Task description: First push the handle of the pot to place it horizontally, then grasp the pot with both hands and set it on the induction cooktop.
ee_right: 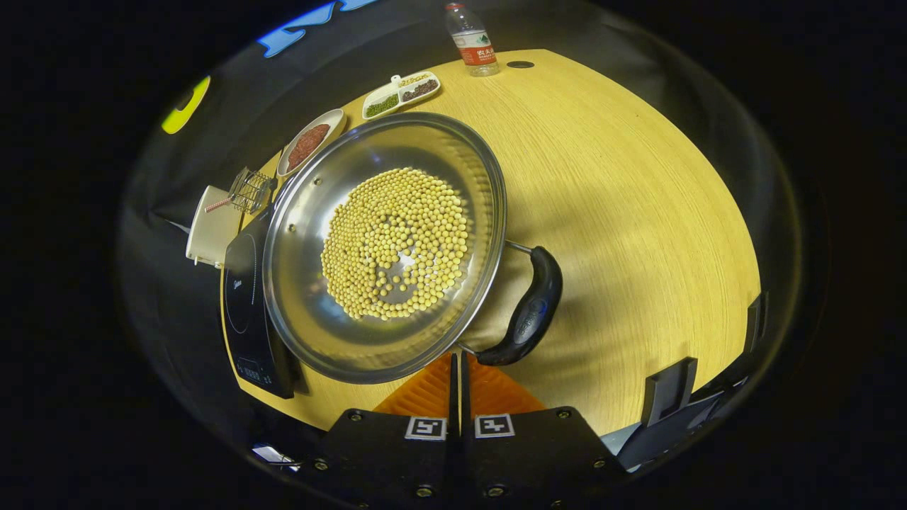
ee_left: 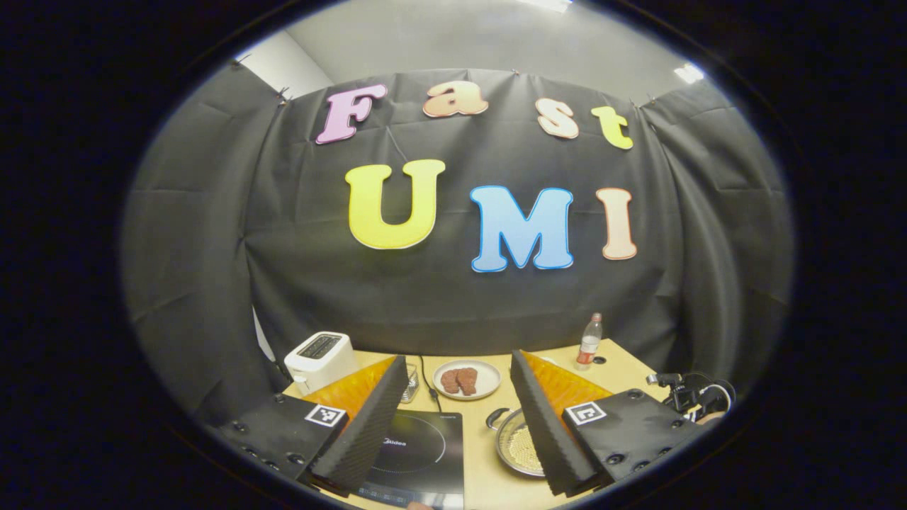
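Observation:
A steel pot [ee_right: 386,248] holding yellow beans sits on the wooden table [ee_right: 638,212], right of the black induction cooktop [ee_right: 248,312]. Its black loop handle [ee_right: 528,312] sticks out on the side away from the cooktop. My right gripper [ee_right: 457,358] is shut, with its tips at the pot's near rim beside the lower end of the handle. My left gripper [ee_left: 459,360] hangs open above the table. Between its fingers lie the cooktop [ee_left: 418,453] and part of the pot [ee_left: 517,446], whose right side is hidden behind one finger.
A white toaster [ee_left: 320,358] stands behind the cooktop. A plate of meat [ee_left: 466,379] and a water bottle [ee_left: 589,341] stand near the back wall. A long dish of beans [ee_right: 400,95] lies behind the pot. Bare tabletop stretches right of the handle.

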A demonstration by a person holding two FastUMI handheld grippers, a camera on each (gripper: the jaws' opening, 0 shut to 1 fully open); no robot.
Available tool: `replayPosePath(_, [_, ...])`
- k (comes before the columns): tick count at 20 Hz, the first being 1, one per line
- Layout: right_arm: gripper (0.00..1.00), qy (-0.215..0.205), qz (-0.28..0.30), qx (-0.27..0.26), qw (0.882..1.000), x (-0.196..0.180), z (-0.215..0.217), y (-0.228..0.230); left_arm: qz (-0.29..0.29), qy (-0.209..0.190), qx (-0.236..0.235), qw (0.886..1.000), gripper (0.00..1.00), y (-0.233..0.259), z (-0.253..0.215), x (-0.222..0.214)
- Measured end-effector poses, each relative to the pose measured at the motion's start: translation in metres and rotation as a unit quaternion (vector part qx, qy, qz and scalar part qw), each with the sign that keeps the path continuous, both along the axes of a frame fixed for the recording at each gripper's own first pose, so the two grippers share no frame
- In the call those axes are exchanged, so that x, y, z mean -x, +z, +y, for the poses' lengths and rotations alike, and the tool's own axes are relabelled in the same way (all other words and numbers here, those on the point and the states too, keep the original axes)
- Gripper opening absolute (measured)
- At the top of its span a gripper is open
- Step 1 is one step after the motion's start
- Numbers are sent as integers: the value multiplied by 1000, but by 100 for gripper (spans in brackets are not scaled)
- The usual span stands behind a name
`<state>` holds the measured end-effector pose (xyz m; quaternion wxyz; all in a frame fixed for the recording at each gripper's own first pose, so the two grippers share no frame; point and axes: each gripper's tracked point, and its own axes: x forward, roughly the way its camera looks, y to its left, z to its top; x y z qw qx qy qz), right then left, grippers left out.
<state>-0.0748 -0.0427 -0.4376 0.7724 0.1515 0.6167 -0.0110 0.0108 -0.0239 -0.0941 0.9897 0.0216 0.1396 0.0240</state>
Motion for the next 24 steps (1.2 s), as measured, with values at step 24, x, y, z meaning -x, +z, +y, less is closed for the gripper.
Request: replayPosePath(24, [1, 56, -4, 62, 996, -62, -79, -12, 35, 7, -8, 999, 95, -29, -43, -9])
